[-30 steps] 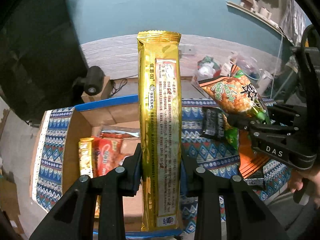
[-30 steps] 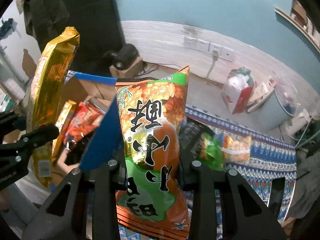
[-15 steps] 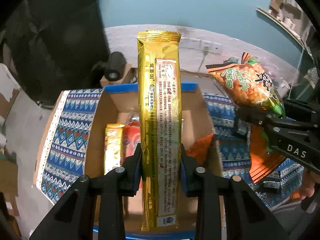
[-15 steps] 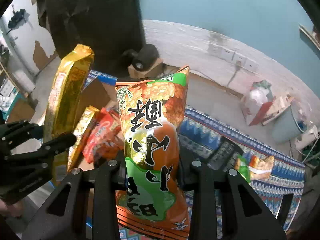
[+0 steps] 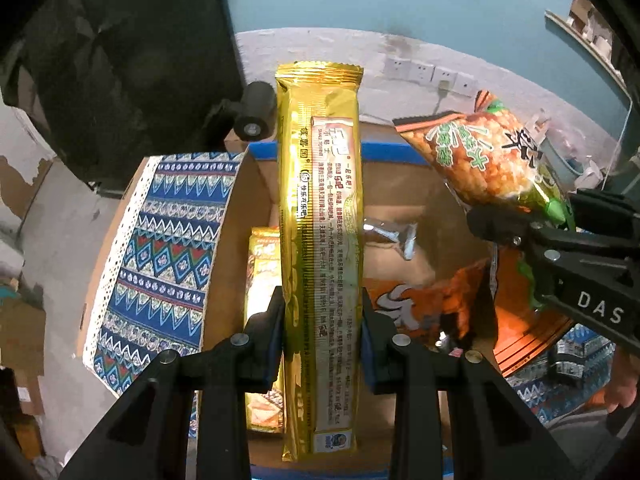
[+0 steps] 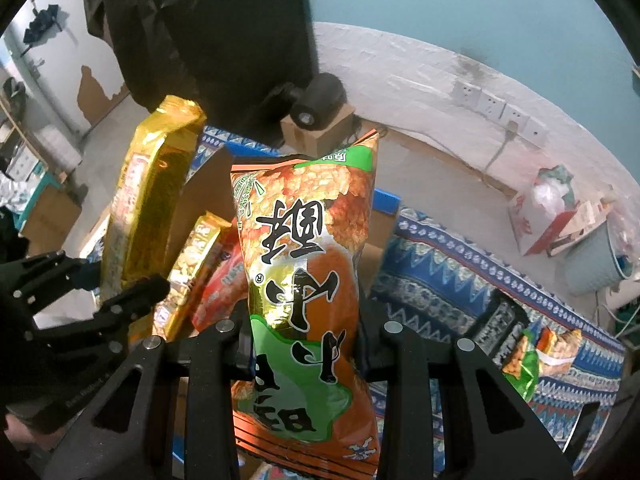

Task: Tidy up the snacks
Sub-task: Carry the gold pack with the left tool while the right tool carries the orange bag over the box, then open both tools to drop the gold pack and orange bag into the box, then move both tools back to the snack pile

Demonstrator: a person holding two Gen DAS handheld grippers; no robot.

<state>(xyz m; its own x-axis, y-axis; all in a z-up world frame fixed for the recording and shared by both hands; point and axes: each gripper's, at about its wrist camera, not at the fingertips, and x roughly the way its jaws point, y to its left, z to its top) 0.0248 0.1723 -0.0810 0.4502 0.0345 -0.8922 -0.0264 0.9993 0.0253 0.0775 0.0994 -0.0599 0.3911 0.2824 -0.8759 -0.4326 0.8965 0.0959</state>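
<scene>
Orange bag (image 5: 412, 312) inside box (image 5: 236, 216): left wrist view only.

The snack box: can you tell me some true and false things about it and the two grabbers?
1. The left gripper is clamped on a long gold packet. True.
2. The right gripper is empty. False: it is clamped on an orange and green chip bag.
3. The cardboard box already has snacks in it. True.
4. The box sits on a plain white cloth. False: the cloth is blue and patterned.
</scene>
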